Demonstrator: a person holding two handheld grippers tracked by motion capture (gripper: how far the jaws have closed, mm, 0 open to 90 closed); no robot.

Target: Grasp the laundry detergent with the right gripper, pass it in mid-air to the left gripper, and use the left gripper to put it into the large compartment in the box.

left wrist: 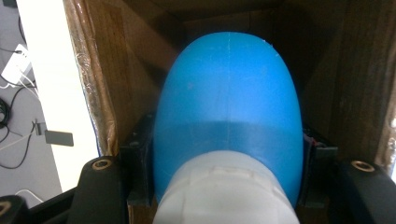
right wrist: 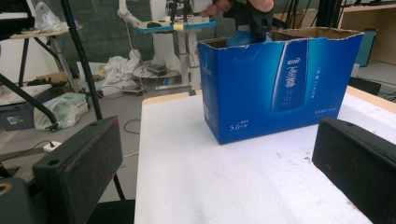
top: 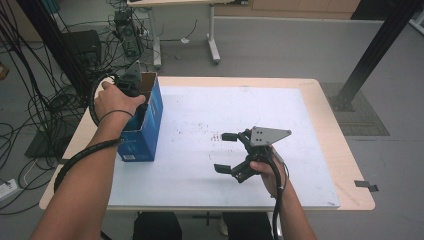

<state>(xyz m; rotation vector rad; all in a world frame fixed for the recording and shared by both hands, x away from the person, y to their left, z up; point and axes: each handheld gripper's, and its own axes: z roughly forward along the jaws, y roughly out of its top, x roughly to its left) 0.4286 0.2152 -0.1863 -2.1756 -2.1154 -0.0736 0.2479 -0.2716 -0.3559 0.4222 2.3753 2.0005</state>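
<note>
Your one obstacle on the white tabletop (top: 200, 115) is the open-topped blue cardboard box (top: 145, 131), standing upright at the left edge. To the right of the box, the whole white surface lies bare, so you can sweep across it freely; your right gripper (top: 226, 152) hangs there with jaws wide apart, well clear of the box. Inside the box, room is tight: a rounded blue plastic bottle with a white band (left wrist: 227, 126) sits clamped in your left gripper (left wrist: 227, 186), and brown cardboard walls (left wrist: 116, 84) crowd close on both sides of it.
</note>
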